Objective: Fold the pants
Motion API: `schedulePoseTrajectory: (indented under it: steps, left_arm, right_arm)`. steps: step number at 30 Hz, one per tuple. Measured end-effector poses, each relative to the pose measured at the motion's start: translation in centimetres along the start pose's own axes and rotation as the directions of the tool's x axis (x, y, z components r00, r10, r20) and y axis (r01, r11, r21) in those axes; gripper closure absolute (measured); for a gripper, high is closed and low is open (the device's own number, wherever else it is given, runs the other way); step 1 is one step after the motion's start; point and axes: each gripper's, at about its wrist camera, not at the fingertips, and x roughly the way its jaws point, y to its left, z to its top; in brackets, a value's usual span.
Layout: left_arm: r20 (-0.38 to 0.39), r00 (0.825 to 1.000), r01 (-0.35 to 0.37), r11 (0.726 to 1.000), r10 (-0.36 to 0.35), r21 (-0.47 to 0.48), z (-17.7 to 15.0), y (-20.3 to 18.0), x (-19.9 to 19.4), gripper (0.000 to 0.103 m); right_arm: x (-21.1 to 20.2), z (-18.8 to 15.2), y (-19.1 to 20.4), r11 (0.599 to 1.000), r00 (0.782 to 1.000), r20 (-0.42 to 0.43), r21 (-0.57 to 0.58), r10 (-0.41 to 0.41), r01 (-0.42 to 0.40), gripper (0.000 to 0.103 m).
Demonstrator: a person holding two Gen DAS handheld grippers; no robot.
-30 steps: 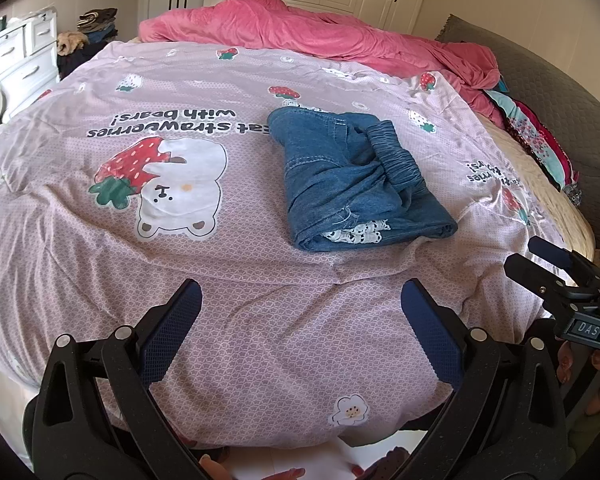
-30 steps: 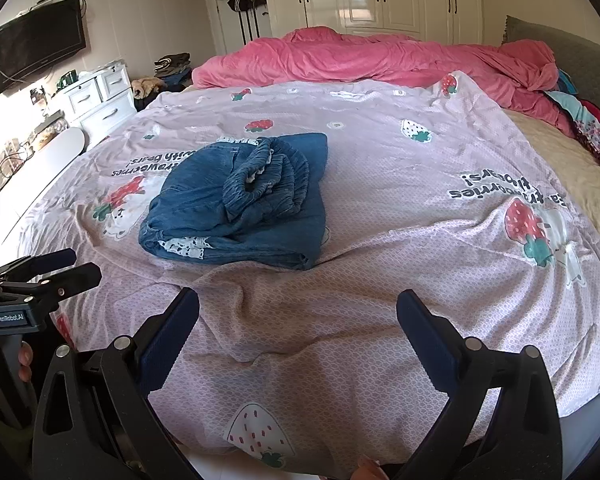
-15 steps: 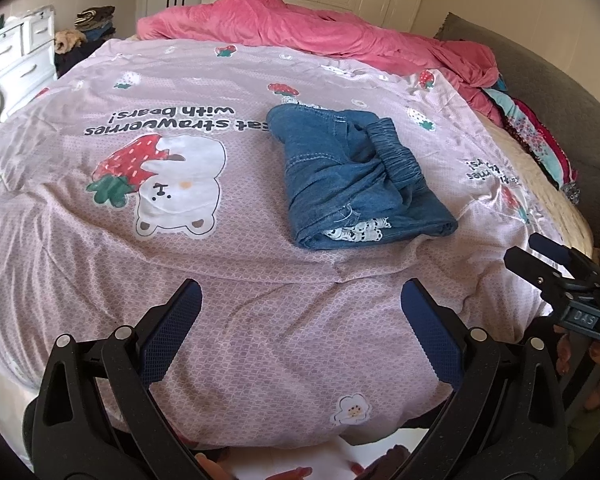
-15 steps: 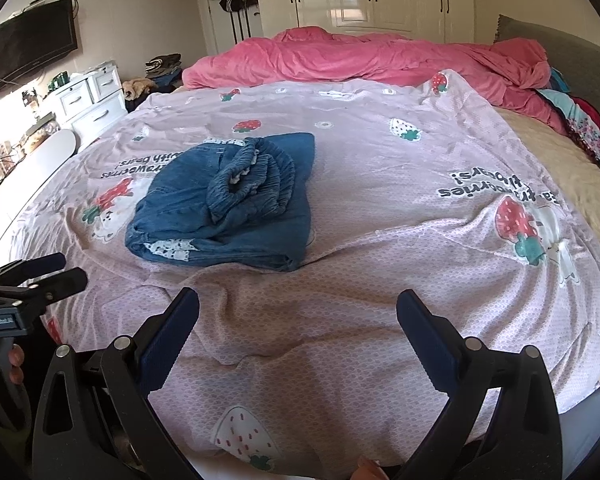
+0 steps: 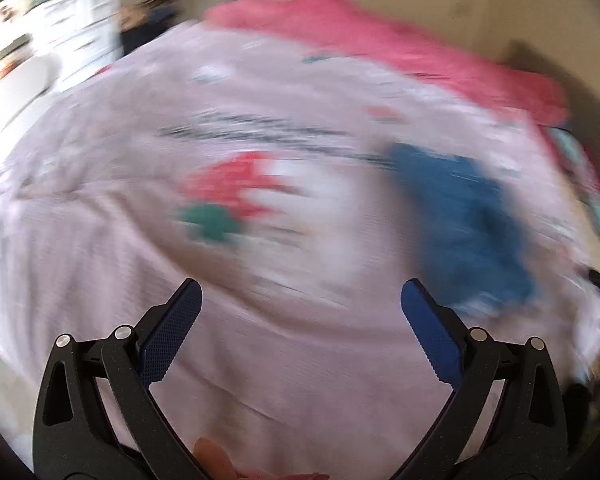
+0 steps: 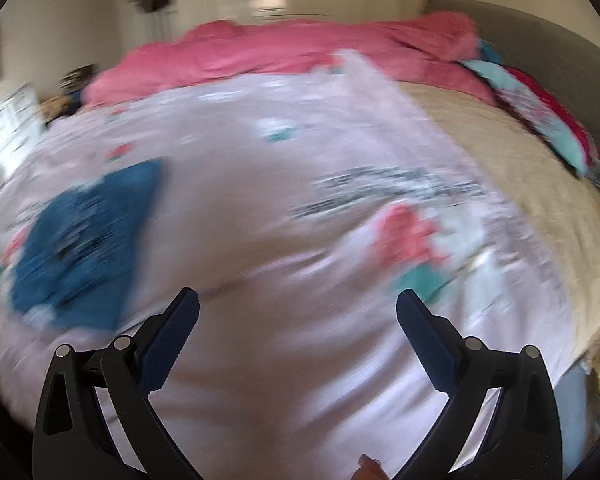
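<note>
Both views are smeared by motion. The blue denim pants (image 5: 464, 224) lie folded in a bundle on the pink strawberry-print bedspread (image 5: 300, 360), right of centre in the left wrist view. My left gripper (image 5: 300, 300) is open and empty, low over the bedspread, with the pants ahead and to its right. In the right wrist view the pants (image 6: 84, 248) sit at the far left. My right gripper (image 6: 298, 308) is open and empty, well to the right of them over the bedspread (image 6: 284, 380).
A rumpled pink duvet (image 6: 300, 52) lies along the far side of the bed. Colourful clothes (image 6: 540, 112) sit by the grey headboard (image 6: 540, 28). A white dresser (image 5: 80, 28) stands at the left. Beige mattress cover (image 6: 540, 200) shows at the right.
Both cameras have swung sharply: the left wrist view turned left, the right wrist view turned right, so the pants slid toward each frame's edge. Both grippers stay open.
</note>
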Motion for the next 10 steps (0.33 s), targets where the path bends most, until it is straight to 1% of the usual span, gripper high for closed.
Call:
schedulePoseTrajectory:
  steps: [1,2,3,4,5,6,7,8,9,10]
  left_arm:
    - [-0.012,0.999,-0.046,0.999,0.046,-0.023,1.2,1.8,1.3,0.009]
    - [-0.027,0.994,-0.109,0.993,0.107,-0.049,2.5,3.7,2.6,0.009]
    - [-0.033,0.989,-0.149,0.987,0.147,-0.058,3.6,5.3,3.8,0.009]
    - [-0.043,0.984,-0.174,0.983,0.171,-0.061,4.5,6.6,4.7,0.009]
    - [-0.067,0.97,-0.238,0.969,0.234,-0.061,5.8,8.3,6.3,0.009]
    - [-0.075,0.959,-0.276,0.96,0.272,-0.043,6.5,9.2,7.3,0.009]
    - [-0.084,0.945,-0.318,0.948,0.316,-0.013,7.1,10.1,8.6,0.009]
    - [-0.079,0.939,-0.335,0.942,0.335,0.008,7.4,10.8,9.6,0.008]
    - [-0.022,0.962,-0.273,0.962,0.273,0.014,7.3,11.6,10.2,0.008]
    - [0.007,0.973,-0.232,0.973,0.232,0.003,7.0,12.2,10.3,0.008]
  right_arm:
    - [1.7,1.4,-2.9,0.998,0.999,-0.007,0.044,-0.045,0.045,0.004]
    - [3.0,2.2,-4.8,0.994,0.997,-0.018,0.07,-0.08,0.081,0.004]
    - [4.1,2.9,-6.6,0.989,0.994,-0.029,0.097,-0.108,0.11,0.004]
    - [5.8,4.0,-9.2,0.977,0.986,-0.041,0.131,-0.162,0.166,0.004]
    - [7.2,4.8,-11.0,0.969,0.98,-0.053,0.146,-0.191,0.197,0.004]
    - [8.7,5.5,-12.7,0.959,0.973,-0.084,0.171,-0.216,0.228,0.004]
    - [10.7,6.2,-14.6,0.942,0.96,-0.134,0.2,-0.247,0.271,0.004]
    - [12.2,6.5,-15.7,0.938,0.956,-0.156,0.208,-0.249,0.278,0.004]
    - [14.3,6.7,-16.9,0.932,0.947,-0.19,0.21,-0.258,0.296,0.004]
    - [16.0,6.3,-17.6,0.93,0.941,-0.221,0.21,-0.256,0.302,0.004]
